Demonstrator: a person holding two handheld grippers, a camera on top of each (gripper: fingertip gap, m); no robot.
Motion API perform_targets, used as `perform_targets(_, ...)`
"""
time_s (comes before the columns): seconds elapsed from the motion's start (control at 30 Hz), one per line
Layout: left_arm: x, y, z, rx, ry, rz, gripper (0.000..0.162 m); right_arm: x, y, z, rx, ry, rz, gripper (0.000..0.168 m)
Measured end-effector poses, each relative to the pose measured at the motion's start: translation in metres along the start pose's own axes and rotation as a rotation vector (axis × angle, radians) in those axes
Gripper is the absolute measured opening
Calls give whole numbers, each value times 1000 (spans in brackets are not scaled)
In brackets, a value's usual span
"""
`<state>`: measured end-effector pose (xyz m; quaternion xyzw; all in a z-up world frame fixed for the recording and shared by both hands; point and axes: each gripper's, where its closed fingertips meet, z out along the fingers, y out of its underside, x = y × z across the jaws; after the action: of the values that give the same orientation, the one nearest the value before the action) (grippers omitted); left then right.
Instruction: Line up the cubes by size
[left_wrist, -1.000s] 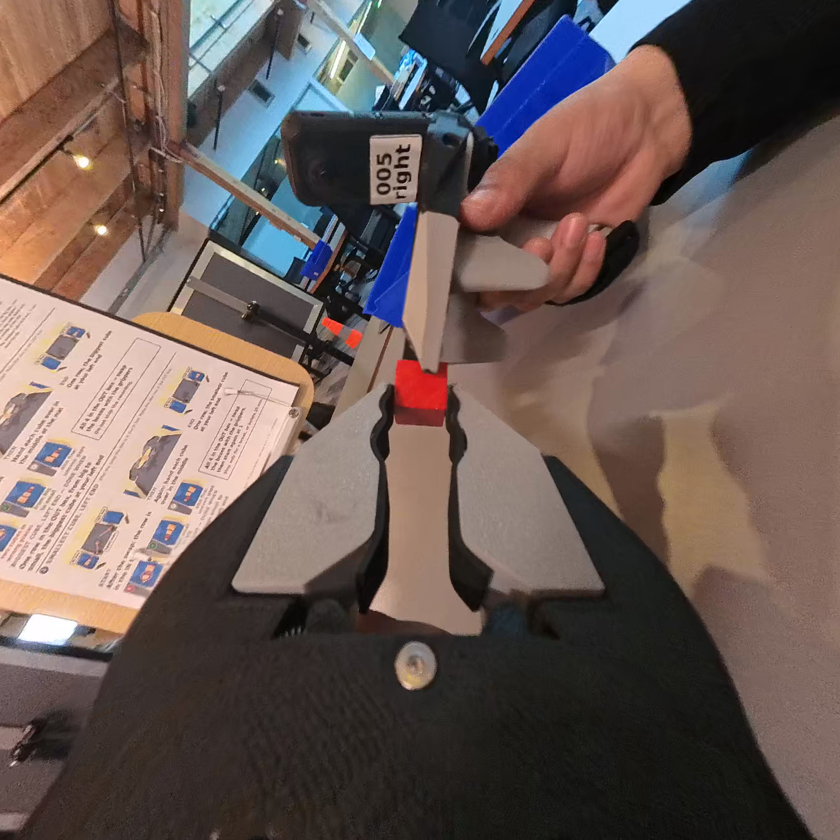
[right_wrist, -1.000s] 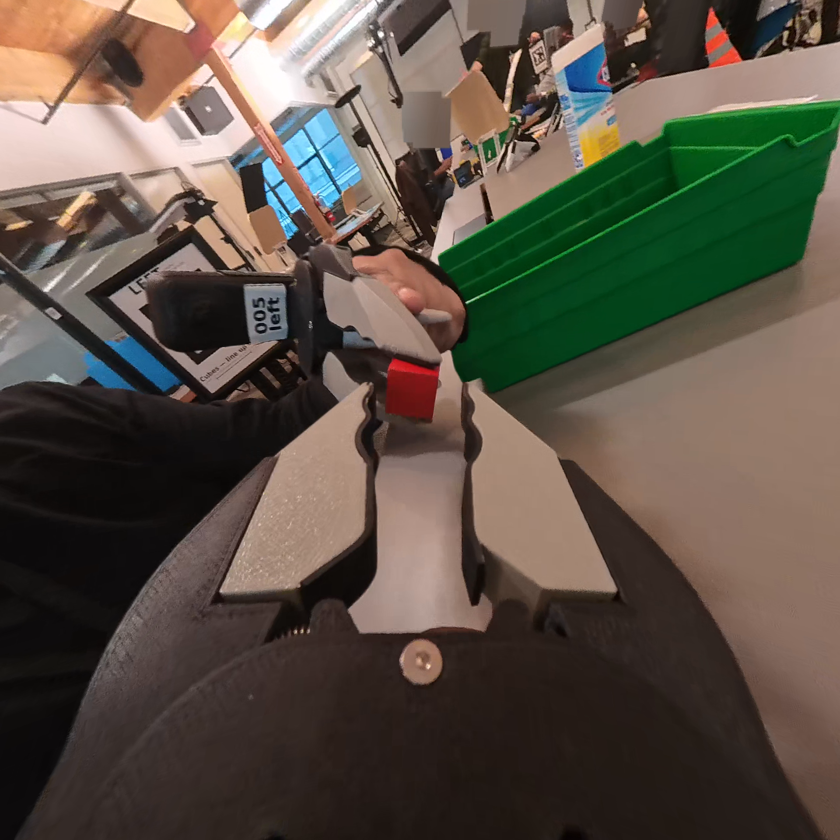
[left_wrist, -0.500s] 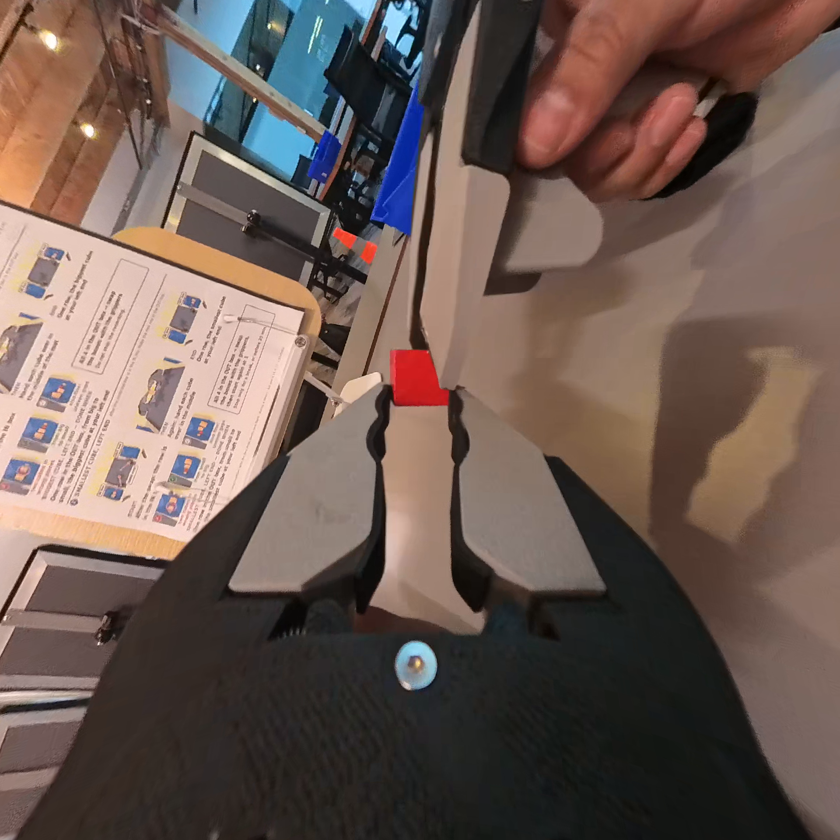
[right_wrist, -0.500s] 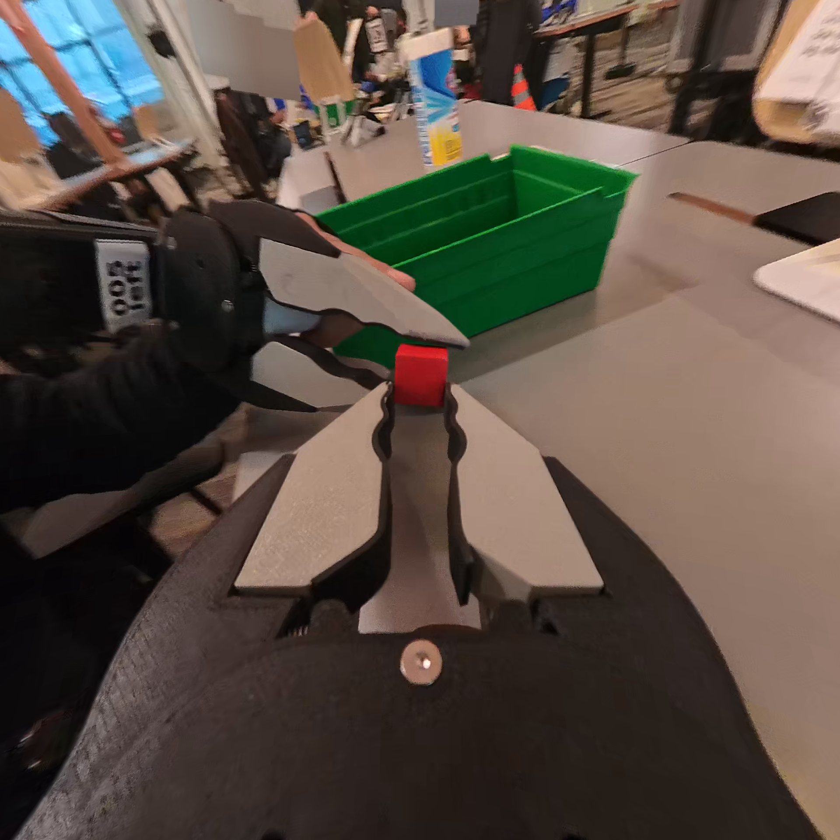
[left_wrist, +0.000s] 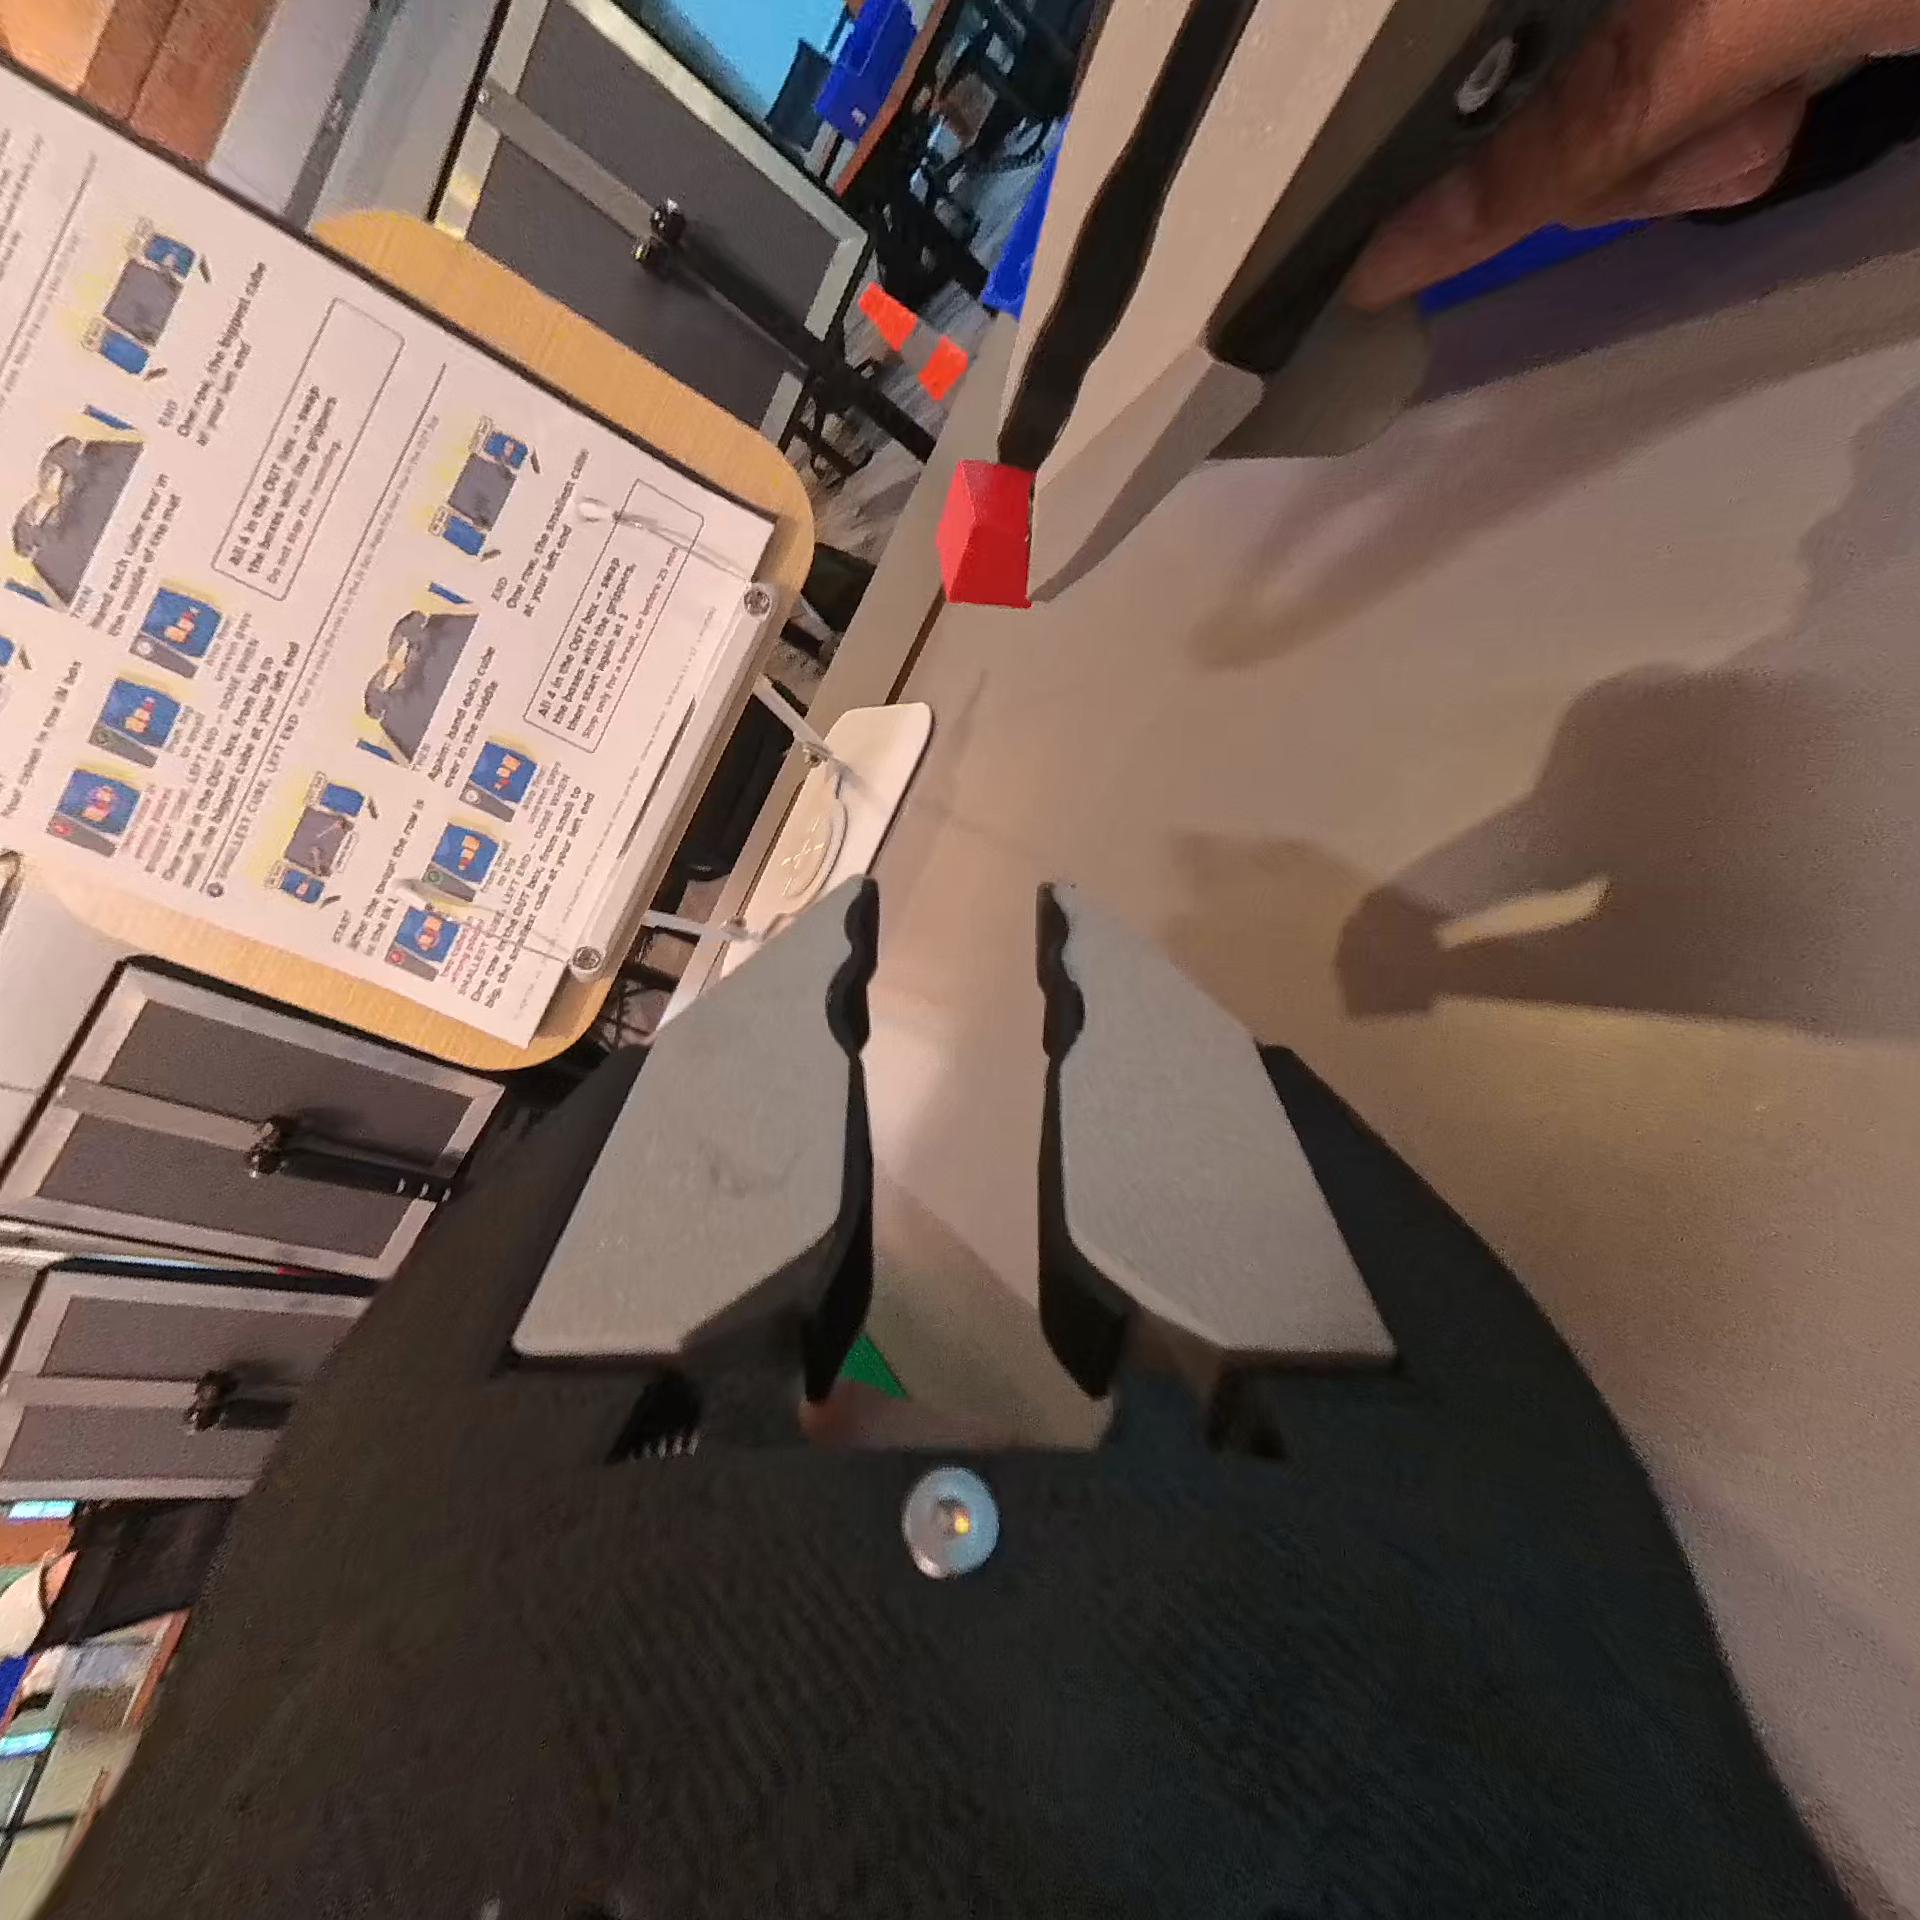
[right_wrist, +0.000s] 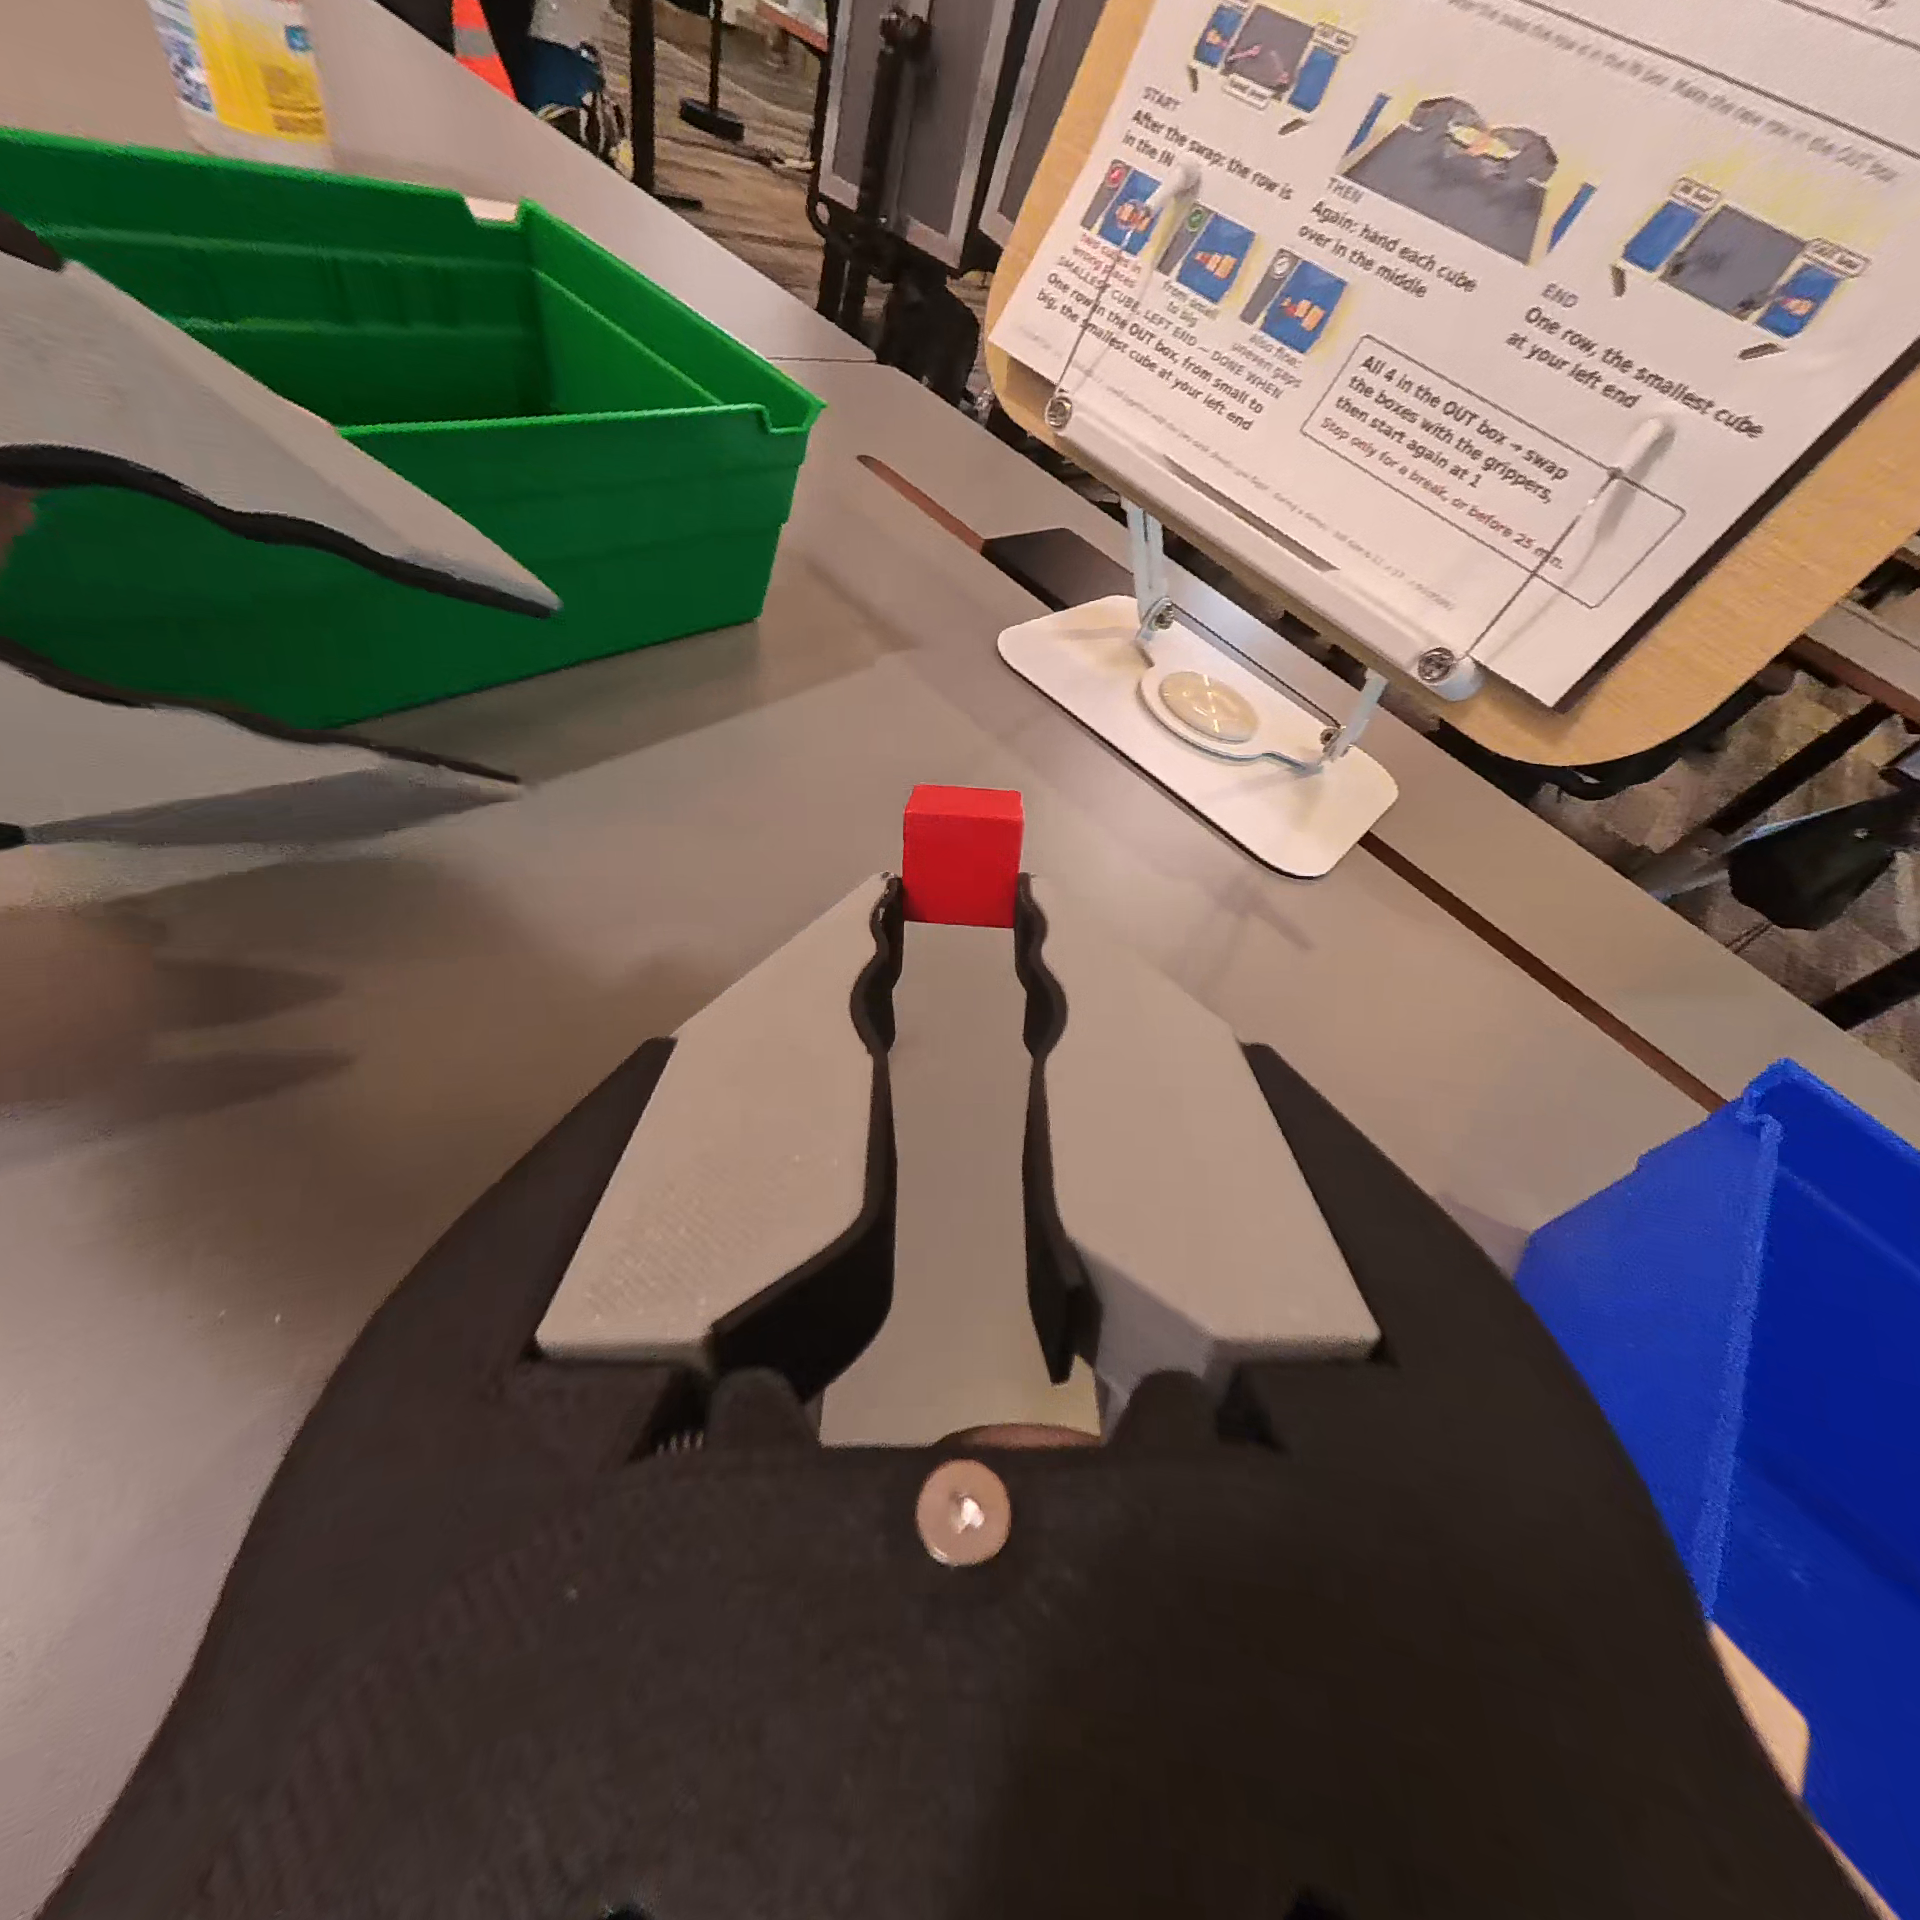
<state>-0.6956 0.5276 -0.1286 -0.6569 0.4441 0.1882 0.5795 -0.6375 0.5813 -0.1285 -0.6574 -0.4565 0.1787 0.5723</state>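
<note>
Right gripper (right_wrist: 958, 899) pinches red cube (right_wrist: 961, 854) near printed instruction sheet (right_wrist: 1455, 312)

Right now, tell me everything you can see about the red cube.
The red cube is small, matte and uniformly red, with crisp edges and no markings; it looks like solid plastic. It is pinched at the very tips of the right gripper, one dark finger pad on each side, most of it sticking out past the tips. It sits level, held above the grey table. The left gripper stands open and apart from it. Nothing else touches it.
</note>
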Motion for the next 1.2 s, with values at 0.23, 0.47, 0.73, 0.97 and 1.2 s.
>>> perform_targets(0.23, -37, 13, -8, -119, -270, -300, 10, 9, -2, -4, 14, 35, -11, 18)
perform_targets(0.47, -49, 23, -12, -128, -366, -426, 0, 26, -22, -34, 55, -1, -39, 18)
perform_targets(0.73, -47, 30, -16, -73, -257, -506, 6, 136, 17, -125, -338, -113, -248, 19)
perform_targets(0.97, -46, 22, -18, -57, -239, -489, 7, 203, 146, -167, -866, -194, -367, 19)
perform_targets(1.2, -39, 17, -17, -49, -219, -466, 9, 211, 209, -164, -1120, -319, -553, 19)
